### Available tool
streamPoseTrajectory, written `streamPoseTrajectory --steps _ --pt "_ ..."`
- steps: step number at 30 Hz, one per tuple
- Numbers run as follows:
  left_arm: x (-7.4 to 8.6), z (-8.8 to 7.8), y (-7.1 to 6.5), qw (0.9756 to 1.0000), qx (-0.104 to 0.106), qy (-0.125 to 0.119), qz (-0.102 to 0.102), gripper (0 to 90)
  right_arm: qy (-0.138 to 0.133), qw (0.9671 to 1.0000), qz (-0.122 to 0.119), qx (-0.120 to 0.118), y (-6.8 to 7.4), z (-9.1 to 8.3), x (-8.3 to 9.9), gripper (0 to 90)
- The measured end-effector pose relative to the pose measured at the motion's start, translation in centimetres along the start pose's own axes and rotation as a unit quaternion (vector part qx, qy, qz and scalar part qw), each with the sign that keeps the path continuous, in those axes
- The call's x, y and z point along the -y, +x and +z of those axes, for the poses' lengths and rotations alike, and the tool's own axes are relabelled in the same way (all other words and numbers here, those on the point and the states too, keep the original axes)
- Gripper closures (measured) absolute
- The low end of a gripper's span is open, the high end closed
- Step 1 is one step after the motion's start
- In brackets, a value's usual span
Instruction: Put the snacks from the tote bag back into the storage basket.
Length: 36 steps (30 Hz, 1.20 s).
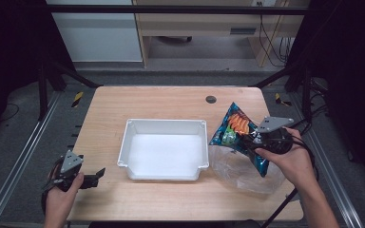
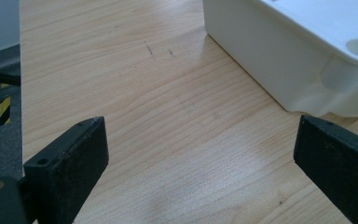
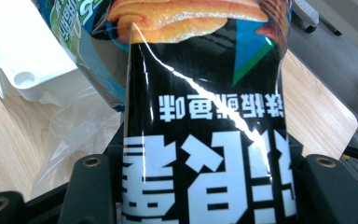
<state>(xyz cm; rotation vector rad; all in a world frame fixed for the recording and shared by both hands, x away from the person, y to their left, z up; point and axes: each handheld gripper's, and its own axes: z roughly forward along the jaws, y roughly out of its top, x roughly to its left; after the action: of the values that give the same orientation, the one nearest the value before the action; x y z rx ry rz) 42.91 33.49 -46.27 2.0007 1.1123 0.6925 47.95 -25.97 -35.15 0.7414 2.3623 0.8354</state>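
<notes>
High view looked down on a light wooden worktop (image 1: pixel 171 102) with a white rectangular tray (image 1: pixel 164 123) sitting near its middle, empty inside. To the right of the tray, the right hand-held gripper (image 1: pixel 253 138) was clamped on a glossy snack bag (image 1: pixel 235 128), blue and black with orange food printed on it. The bag was held tilted above the worktop, its upper end leaning toward the tray's right rim, just beside it. Under the bag lay a crumpled clear plastic bag (image 1: pixel 240 171), on the worktop near the tray's right near corner. The person's right hand (image 1: pixel 290 159) wrapped the gripper body from behind.

In the right gripper view the snack bag (image 3: pixel 205 140) ran up between the two black jaws, which pressed against its sides; white printed characters on its black panel read upside down. The tray's corner (image 3: pixel 23 70) and the clear plastic bag (image 3: pixel 79 126) showed to the left behind it.

At the near left corner of the worktop, the left hand-held gripper (image 1: pixel 96 176) was held low by the left hand (image 1: pixel 62 194), pointing toward the tray and well apart from it. In the left gripper view its jaws stood wide apart with nothing between them, bare wood grain (image 2: pixel 168 130) below, and the tray's outer wall (image 2: pixel 270 60) at the upper right
</notes>
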Motion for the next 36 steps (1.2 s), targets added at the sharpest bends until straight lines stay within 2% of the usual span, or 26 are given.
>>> streamPoseTrajectory --steps 36 --pt "0.0 0.1 -0.1 1.0 0.0 0.002 0.002 2.7 -0.027 0.9995 -0.017 -0.001 1.3 0.3 -2.3 43.5"
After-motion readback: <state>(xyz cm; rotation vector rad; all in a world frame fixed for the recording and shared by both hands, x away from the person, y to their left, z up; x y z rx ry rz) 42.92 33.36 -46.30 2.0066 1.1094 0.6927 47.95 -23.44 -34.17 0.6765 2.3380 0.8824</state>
